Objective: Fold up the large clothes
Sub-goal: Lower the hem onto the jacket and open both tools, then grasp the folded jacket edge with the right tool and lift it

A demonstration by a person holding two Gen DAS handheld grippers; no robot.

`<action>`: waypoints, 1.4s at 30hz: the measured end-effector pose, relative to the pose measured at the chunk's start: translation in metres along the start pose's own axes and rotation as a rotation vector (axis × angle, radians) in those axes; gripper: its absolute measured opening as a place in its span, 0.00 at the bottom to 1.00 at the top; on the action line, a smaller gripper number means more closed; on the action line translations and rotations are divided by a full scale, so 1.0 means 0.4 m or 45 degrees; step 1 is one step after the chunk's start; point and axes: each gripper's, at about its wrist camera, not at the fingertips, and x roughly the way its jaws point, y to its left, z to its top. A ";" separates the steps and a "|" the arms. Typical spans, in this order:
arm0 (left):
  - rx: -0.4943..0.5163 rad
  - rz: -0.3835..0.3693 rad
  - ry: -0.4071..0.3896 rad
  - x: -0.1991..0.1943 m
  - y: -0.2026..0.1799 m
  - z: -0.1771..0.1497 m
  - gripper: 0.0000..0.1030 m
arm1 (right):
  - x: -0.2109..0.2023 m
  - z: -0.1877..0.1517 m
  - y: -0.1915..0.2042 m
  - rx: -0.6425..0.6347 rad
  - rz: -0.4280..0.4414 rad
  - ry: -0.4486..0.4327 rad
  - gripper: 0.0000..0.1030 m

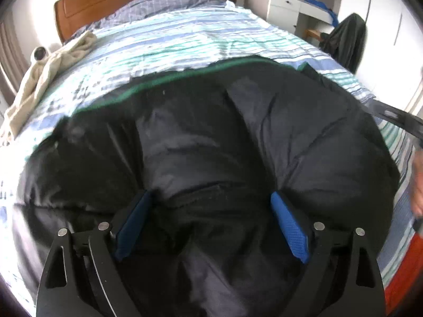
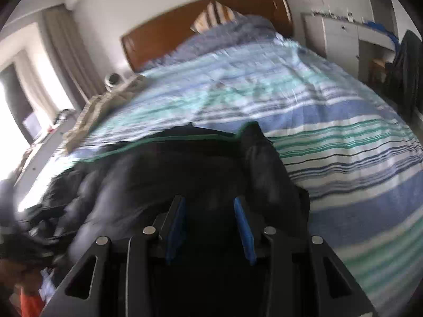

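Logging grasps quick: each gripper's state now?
Left gripper: open, fingers pressed into the black jacket.
Right gripper: open, jacket fabric between its fingers.

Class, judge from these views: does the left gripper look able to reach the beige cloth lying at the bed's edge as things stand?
Probably yes: the left gripper is open over the black jacket, and only bare striped cover separates it from the beige cloth.

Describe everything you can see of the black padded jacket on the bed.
The black padded jacket looks like a puffy, quilted coat with a slightly shiny shell and a thin green trim along its far edge. It lies spread out and rumpled on the striped bedspread. The left claw is open, its blue pads pressing into the padding on either side of a bulge. The right claw is open too, low over the jacket's other side; contact there is blurred.
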 end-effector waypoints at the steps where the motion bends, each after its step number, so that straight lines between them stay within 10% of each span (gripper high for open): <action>1: -0.016 -0.008 0.000 0.009 0.004 -0.001 0.90 | -0.030 -0.021 0.013 0.002 0.027 -0.014 0.39; 13: -0.016 -0.021 -0.046 -0.060 -0.024 -0.042 0.86 | -0.209 -0.287 0.091 0.058 0.078 -0.026 0.39; 42: 0.070 0.037 -0.106 -0.092 -0.105 -0.172 0.86 | -0.224 -0.378 0.163 -0.016 0.153 0.034 0.40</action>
